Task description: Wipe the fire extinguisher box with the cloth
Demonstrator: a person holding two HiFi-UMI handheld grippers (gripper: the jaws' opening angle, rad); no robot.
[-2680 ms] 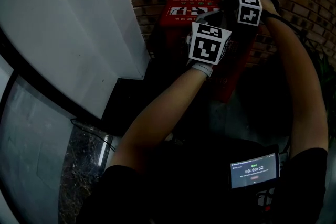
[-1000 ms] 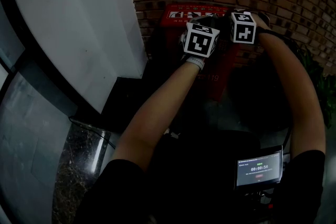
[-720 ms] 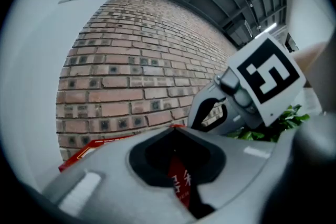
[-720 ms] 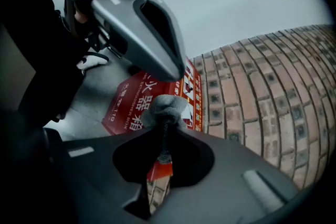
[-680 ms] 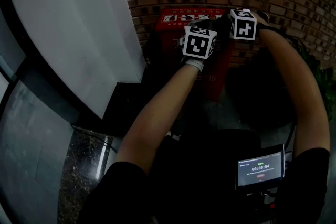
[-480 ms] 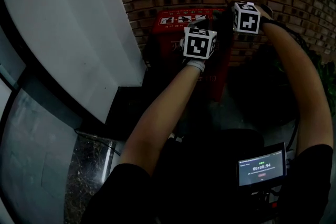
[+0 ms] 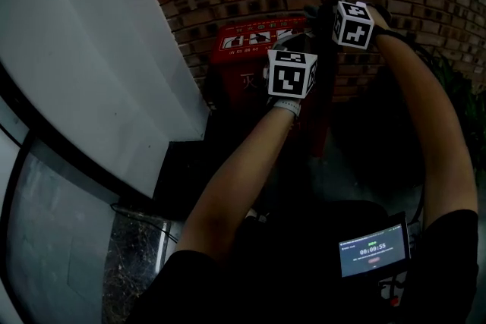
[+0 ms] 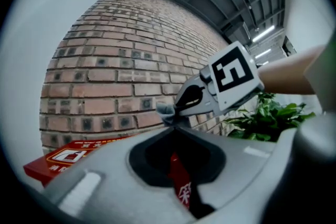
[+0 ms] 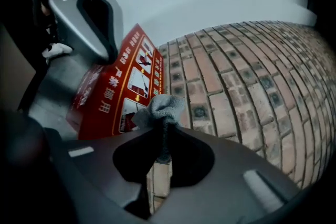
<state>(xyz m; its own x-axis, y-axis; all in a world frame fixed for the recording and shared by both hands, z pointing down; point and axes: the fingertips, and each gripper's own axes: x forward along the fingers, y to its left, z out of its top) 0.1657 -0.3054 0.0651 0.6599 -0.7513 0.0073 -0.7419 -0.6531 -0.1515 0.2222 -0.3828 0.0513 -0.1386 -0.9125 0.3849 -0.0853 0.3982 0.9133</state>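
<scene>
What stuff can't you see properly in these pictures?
Head view: the cloth is hidden behind the right gripper; only the gripper views show it.
Head view: the front of the fire extinguisher box is mostly dark and partly covered by the left arm.
All views: whether the cloth touches the box cannot be told.
Head view: the small writing on the screen is too tiny to read.

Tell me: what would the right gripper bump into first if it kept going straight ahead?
Probably the brick wall, just beside the red fire extinguisher box; the right gripper carries a grey cloth ahead of it.
</scene>
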